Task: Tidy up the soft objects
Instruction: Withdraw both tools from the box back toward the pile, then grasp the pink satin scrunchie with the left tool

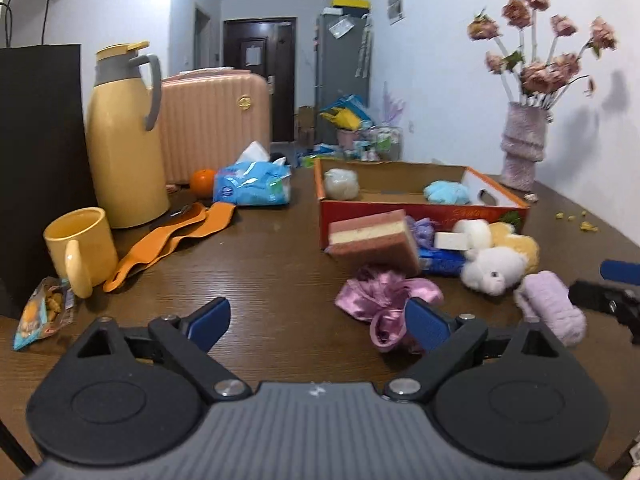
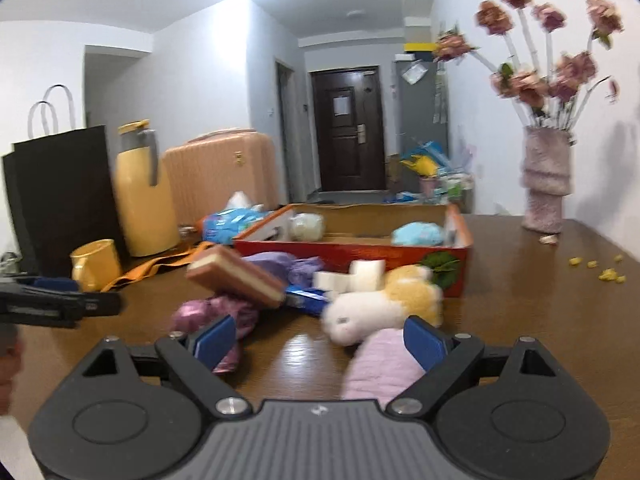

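Towel [image 2: 380, 364], pink roll, lies on table [image 2: 520, 340] before box [image 2: 352, 250], long axis roughly along right gripper [image 2: 320, 346], against its right finger. Right nearer. Both grippers wide, empty; left gripper [image 1: 318, 326] faces scrunchie [image 1: 380, 300].

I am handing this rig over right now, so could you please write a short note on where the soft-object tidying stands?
Left gripper: open, empty, low over the table, beside the pink satin scrunchie.
Right gripper: open, nothing gripped; the lilac fluffy roll lies partly between its fingers.
Done: a white puff and a blue puff sit in the red cardboard box.
Left: the pile in front of the box: striped sponge, white plush toy, yellow plush, white blocks, purple puff, scrunchie, lilac roll.
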Demonstrator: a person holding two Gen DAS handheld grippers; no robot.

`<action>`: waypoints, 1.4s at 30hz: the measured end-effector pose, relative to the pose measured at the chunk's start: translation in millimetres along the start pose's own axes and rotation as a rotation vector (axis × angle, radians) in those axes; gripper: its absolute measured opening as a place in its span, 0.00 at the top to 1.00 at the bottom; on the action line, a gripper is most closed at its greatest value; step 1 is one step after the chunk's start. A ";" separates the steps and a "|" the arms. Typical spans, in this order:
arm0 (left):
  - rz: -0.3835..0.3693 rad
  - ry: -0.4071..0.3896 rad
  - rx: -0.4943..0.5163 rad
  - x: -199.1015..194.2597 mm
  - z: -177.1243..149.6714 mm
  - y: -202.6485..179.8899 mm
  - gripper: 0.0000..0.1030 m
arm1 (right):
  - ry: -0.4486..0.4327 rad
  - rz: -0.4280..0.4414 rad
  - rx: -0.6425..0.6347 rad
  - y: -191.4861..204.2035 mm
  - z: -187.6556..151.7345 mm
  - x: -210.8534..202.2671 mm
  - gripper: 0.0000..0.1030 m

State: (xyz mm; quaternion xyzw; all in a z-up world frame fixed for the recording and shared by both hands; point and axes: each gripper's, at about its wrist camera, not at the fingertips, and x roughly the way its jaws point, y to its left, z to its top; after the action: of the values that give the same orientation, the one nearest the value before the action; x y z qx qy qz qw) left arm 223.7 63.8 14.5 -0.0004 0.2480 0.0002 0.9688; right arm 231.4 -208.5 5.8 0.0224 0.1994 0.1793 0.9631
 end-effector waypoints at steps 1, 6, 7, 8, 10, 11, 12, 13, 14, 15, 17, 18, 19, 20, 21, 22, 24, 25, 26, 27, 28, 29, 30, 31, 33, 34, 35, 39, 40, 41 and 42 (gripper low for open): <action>0.009 0.000 -0.006 2.0 0.4 1.5 0.08 | 0.015 0.028 -0.006 7.2 -0.6 5.4 0.12; 0.034 0.044 -0.040 20.5 -5.3 17.7 0.08 | 0.078 0.120 -0.074 44.3 -2.6 37.2 0.13; 0.041 0.057 -0.045 24.5 -7.6 21.0 0.08 | 0.091 0.134 -0.072 49.9 -2.1 45.0 0.14; 0.046 0.064 -0.051 26.8 -8.7 23.6 0.08 | 0.107 0.150 -0.062 54.6 -1.2 55.0 0.15; 0.048 0.062 -0.056 28.5 -10.6 28.1 0.09 | 0.129 0.178 -0.042 61.2 0.6 73.0 0.21; 0.047 0.055 -0.059 28.3 -10.5 30.0 0.09 | 0.145 0.185 -0.030 64.2 2.8 82.7 0.27; 0.045 0.051 -0.059 28.1 -10.4 31.2 0.09 | 0.151 0.187 -0.016 66.0 4.6 90.2 0.31; 0.042 0.048 -0.058 27.8 -10.0 31.9 0.09 | 0.148 0.199 -0.002 67.7 6.5 97.0 0.38; 0.038 0.043 -0.059 27.3 -9.8 32.5 0.09 | 0.146 0.213 0.011 69.3 7.9 103.7 0.51; 0.032 0.040 -0.062 27.2 -9.5 32.8 0.09 | 0.151 0.218 0.015 71.0 8.3 109.4 0.60; 0.021 0.050 -0.069 29.0 -9.2 32.6 0.09 | 0.170 0.234 -0.005 73.3 4.5 113.0 0.80; 0.014 0.057 -0.066 30.0 -8.6 31.0 0.09 | 0.171 0.246 -0.019 73.4 0.6 111.1 0.80; 0.007 0.061 -0.060 30.7 -8.7 28.8 0.09 | 0.175 0.260 -0.035 72.5 -3.8 106.7 0.81; 0.001 0.063 -0.051 30.9 -8.9 25.5 0.09 | 0.183 0.278 -0.052 69.7 -9.1 100.0 0.82; -0.011 0.063 -0.042 30.7 -9.1 21.8 0.09 | 0.186 0.300 -0.058 65.0 -13.5 91.6 0.82; -0.026 0.062 -0.037 30.8 -9.1 18.8 0.09 | 0.189 0.328 -0.057 57.2 -18.6 80.7 0.82; -0.075 0.068 -0.034 31.5 -9.9 11.2 0.09 | 0.199 0.351 -0.058 41.5 -24.7 61.3 0.82; -0.107 0.075 -0.035 32.5 -10.2 7.1 0.09 | 0.198 0.331 -0.066 34.2 -27.3 52.8 0.82; -0.141 0.084 -0.041 34.1 -10.4 2.0 0.09 | 0.198 0.282 -0.070 25.4 -28.3 44.8 0.81; -0.170 0.094 -0.048 35.6 -11.0 -3.2 0.09 | 0.194 0.228 -0.066 17.2 -27.4 40.2 0.79; -0.205 0.108 -0.053 37.6 -11.4 -8.0 0.10 | 0.187 0.175 -0.055 8.7 -26.7 34.9 0.78; -0.235 0.122 -0.058 39.5 -12.4 -12.2 0.11 | 0.171 0.135 -0.042 0.0 -25.4 29.3 0.78; -0.263 0.138 -0.059 41.1 -13.1 -17.6 0.14 | 0.158 0.112 -0.028 -5.4 -24.0 25.2 0.78; -0.282 0.150 -0.057 41.8 -14.4 -22.5 0.17 | 0.148 0.098 -0.015 -9.2 -22.9 22.0 0.77; -0.313 0.175 -0.050 44.0 -16.1 -32.1 0.22 | 0.129 0.095 0.020 -13.4 -20.6 20.2 0.75; -0.322 0.184 -0.047 44.1 -16.9 -35.6 0.24 | 0.125 0.108 0.033 -13.7 -20.1 20.4 0.72; -0.331 0.196 -0.048 44.3 -17.2 -37.4 0.24 | 0.124 0.121 0.031 -12.0 -20.3 22.2 0.66; -0.385 0.214 -0.082 37.4 -14.9 -31.6 0.24 | 0.130 0.133 0.009 -3.2 -21.3 29.8 0.58; -0.403 0.212 -0.082 35.0 -15.0 -31.8 0.23 | 0.132 0.140 0.017 -3.7 -20.9 30.8 0.58; -0.422 0.212 -0.078 32.0 -16.2 -33.2 0.23 | 0.139 0.144 0.030 -5.1 -20.3 35.1 0.58; -0.433 0.222 -0.070 29.9 -18.4 -36.4 0.22 | 0.142 0.144 0.034 -7.1 -20.3 38.3 0.58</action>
State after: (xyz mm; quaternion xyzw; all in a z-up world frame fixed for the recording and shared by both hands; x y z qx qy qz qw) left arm 241.0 27.4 -15.9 -0.0871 0.3468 -0.1989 0.9125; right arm 258.6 -202.2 -28.1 0.0403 0.2680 0.2460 0.9306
